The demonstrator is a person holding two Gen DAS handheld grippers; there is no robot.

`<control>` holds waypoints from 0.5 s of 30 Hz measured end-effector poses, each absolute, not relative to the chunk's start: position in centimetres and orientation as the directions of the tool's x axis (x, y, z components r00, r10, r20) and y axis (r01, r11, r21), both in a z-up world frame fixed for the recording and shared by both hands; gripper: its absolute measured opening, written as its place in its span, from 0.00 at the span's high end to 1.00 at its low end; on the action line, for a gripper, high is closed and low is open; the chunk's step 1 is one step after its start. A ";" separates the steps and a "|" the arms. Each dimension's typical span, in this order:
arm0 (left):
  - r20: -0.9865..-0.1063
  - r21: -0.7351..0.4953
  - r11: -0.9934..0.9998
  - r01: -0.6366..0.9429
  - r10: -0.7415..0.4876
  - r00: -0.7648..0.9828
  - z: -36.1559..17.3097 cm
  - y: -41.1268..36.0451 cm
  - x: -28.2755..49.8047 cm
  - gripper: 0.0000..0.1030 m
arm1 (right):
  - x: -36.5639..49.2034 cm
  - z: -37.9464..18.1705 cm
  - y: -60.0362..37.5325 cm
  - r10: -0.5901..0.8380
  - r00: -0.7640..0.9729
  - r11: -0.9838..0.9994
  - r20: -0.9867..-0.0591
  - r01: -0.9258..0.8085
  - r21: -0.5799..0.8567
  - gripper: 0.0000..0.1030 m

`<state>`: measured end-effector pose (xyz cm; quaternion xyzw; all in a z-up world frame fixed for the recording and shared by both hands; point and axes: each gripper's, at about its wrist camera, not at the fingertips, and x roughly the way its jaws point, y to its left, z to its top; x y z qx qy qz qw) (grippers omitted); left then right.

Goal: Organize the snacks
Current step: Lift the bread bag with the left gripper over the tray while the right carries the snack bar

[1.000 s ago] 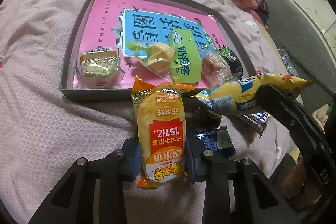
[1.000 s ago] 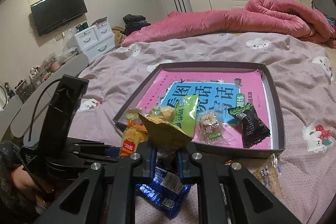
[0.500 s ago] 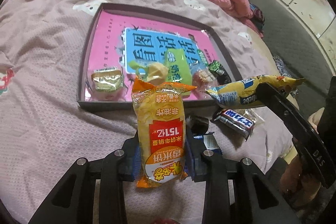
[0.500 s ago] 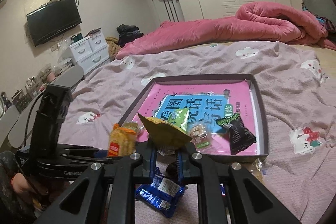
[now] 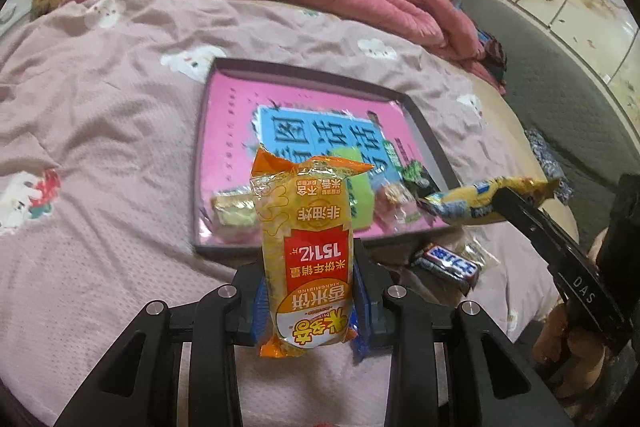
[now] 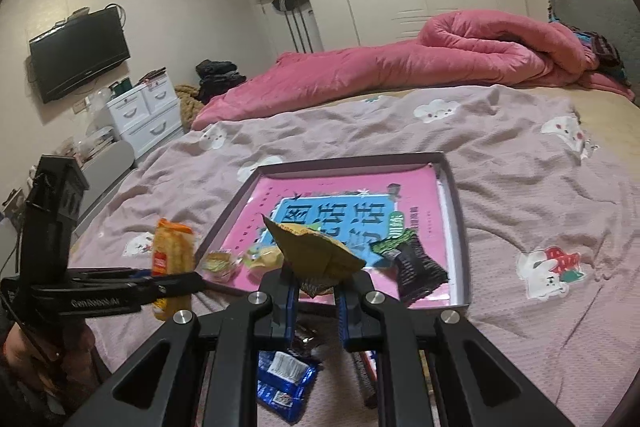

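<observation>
Aloft, our left gripper (image 5: 308,301) clamps the rice-cracker pack (image 5: 306,247); our right gripper (image 6: 316,301) pinches a yellow packet (image 6: 316,255). Only its view reveals the blue wrapper (image 6: 284,383) below.

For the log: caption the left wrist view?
Left gripper holds an orange rice-cracker pack above the bed, near the tray.

orange rice-cracker pack (image 5: 307,255) upright, lifted | yellow snack bag (image 6: 316,254) lifted | tray (image 6: 456,203) holds snacks

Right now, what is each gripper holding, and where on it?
The left gripper clamps the orange rice cracker pack around its lower half. The right gripper pinches the yellow snack packet near one end.
</observation>
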<state>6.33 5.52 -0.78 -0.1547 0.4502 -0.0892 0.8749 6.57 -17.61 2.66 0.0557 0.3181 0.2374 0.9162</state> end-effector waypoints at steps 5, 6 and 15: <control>-0.749 -0.338 0.941 -0.004 -0.267 0.606 -0.4 6.5 6.7 0.66 | 6.8 3.0 -18.2 0.446 0.707 0.895 -0.550 -0.372 0.247 0.85; -0.747 -0.329 0.944 -0.006 -0.256 0.614 -0.3 6.6 6.8 0.66 | 6.9 3.0 -18.3 0.442 0.710 0.897 -0.548 -0.366 0.248 0.85; -0.710 -0.306 0.951 -0.031 -0.206 0.674 0.6 7.4 8.8 0.66 | 7.5 3.3 -18.9 0.411 0.728 0.912 -0.548 -0.327 0.250 0.85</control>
